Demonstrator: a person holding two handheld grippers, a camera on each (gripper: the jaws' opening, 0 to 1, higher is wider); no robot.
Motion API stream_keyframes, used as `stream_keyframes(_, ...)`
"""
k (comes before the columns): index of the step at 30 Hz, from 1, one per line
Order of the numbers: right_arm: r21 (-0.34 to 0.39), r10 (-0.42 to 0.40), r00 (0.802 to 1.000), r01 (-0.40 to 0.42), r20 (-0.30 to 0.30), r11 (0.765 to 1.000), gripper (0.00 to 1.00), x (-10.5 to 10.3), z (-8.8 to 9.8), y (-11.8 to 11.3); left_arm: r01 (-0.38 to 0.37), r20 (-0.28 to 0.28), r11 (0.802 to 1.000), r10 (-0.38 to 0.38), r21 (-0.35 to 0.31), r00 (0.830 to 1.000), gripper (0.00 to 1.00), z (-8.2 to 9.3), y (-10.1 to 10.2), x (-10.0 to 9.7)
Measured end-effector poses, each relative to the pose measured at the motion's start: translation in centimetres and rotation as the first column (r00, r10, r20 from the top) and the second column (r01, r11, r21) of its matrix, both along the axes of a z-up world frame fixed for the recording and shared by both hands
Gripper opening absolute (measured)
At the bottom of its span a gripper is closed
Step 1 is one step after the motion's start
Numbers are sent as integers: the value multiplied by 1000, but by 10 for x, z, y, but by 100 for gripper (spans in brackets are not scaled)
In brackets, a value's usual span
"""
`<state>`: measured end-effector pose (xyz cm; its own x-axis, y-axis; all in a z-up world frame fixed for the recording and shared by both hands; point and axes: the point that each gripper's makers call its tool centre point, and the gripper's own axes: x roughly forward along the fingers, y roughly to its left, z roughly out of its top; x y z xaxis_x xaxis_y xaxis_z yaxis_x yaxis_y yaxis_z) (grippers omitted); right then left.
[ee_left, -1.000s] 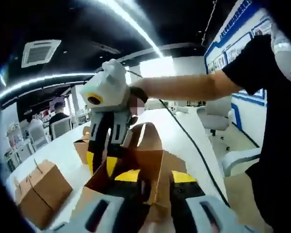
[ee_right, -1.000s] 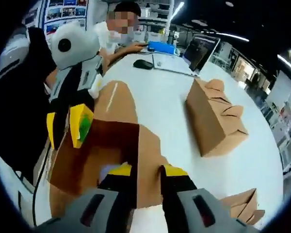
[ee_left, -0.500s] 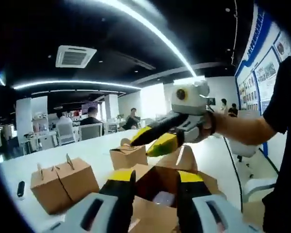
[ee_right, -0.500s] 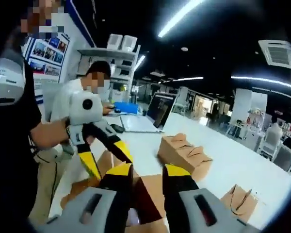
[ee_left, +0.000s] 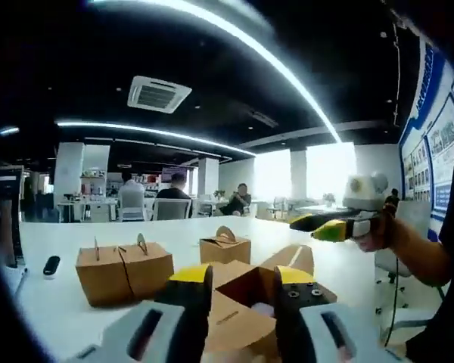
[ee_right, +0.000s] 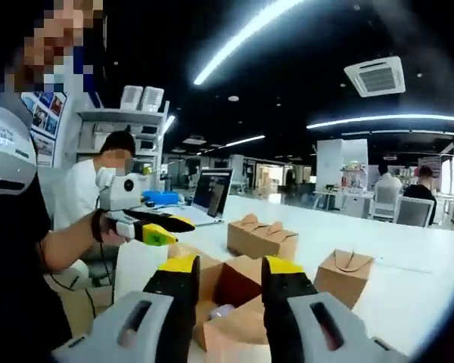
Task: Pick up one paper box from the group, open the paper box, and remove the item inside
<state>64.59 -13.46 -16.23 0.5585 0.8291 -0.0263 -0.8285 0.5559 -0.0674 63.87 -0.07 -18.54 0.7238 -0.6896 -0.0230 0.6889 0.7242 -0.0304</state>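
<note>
**Opened paper box between both sets of jaws, item visible inside**

Left gripper view: own left gripper (ee_left: 238, 283) rising from bottom centre, yellow-tipped jaws apart, nothing clamped. Between and just beyond the jaw tips, the opened paper box (ee_left: 246, 291), brown flaps spread outward, resting on the white surface (ee_left: 68, 249). Pale item (ee_left: 262, 308) low in the box mouth, small and partly hidden; kind cannot be told. Right gripper (ee_left: 329, 225) at centre right of frame, held in a hand (ee_left: 380, 231), up off the surface, clear of the box; jaws look close together at the tips, nothing seen between them.

Closed double-handled box (ee_left: 123, 271) at lower left, well apart from the open one. Smaller closed box (ee_left: 225, 248) just behind the open box. Dark small object (ee_left: 51, 265) at far left on the surface.

Right gripper view: own right gripper (ee_right: 225, 278) at bottom centre, jaws apart, empty. Same open box (ee_right: 231, 283) seen between them, item (ee_right: 221, 311) pale at its bottom. Left gripper (ee_right: 155, 228) at centre left, hand-held, above the surface. Closed box with folded top (ee_right: 261, 238) behind; handled box (ee_right: 344, 276) to the right. Open laptop (ee_right: 210, 195) further back, seated person (ee_right: 98, 185) at left.
</note>
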Motion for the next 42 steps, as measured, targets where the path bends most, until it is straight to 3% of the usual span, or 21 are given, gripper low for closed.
stream_keyframes(4,0,-100,994,100,35,995,33,-10,-1,-32,-27,1,1000,27,-6,1000,36,-5,10,-17)
stream_keyframes(7,19,-141,990,141,10,990,33,-18,-12,-48,-50,-17,998,50,29,999,36,-10,21,-25)
stream_keyframes(12,-16,-158,987,158,-1,987,33,-25,-28,-53,-90,-13,996,90,-10,996,36,-3,33,-35)
stream_keyframes(16,-35,-163,987,163,-12,986,33,-31,-36,-57,-98,-3,995,98,3,995,36,-5,32,-41)
stream_keyframes(18,-69,-218,975,215,-35,974,33,-27,-43,-66,-89,-18,996,89,27,996,36,-7,31,-40)
stream_keyframes(21,-83,-230,973,226,-36,971,33,-27,-44,-69,-67,-29,996,69,60,997,36,-1,29,-43)
stream_keyframes(22,-57,-232,972,230,-34,972,33,-28,-41,-71,-12,-17,998,13,63,1000,36,6,23,-50)
stream_keyframes(24,-32,-231,973,230,-26,973,33,-31,-39,-71,32,-28,999,-30,42,999,36,15,18,-55)
stream_keyframes(26,-6,-231,973,231,-23,973,33,-33,-40,-70,57,-29,994,-54,96,998,36,16,14,-56)
stream_keyframes(28,23,-230,973,231,-28,973,33,-37,-42,-69,75,-31,979,-70,191,997,36,14,11,-55)
stream_keyframes(29,32,-224,974,225,-28,974,33,-40,-43,-69,128,-48,966,-120,225,992,36,15,3,-58)
stream_keyframes(31,37,-209,978,210,-28,977,33,-45,-46,-67,209,-75,949,-197,238,978,35,20,-8,-62)
stream_keyframes(34,36,-198,980,198,-19,980,33,-51,-46,-69,239,-75,921,-227,308,971,35,23,-15,-55)
stream_keyframes(37,49,-183,983,183,-10,982,33,-58,-41,-70,257,-84,874,-244,412,966,34,20,-21,-38)
stream_keyframes(39,63,-186,983,186,-6,981,33,-59,-38,-71,322,-147,858,-287,399,947,34,19,-31,-32)
stream_keyframes(42,72,-172,985,172,0,983,33,-64,-37,-71,414,-201,797,-362,439,910,32,16,-46,-23)
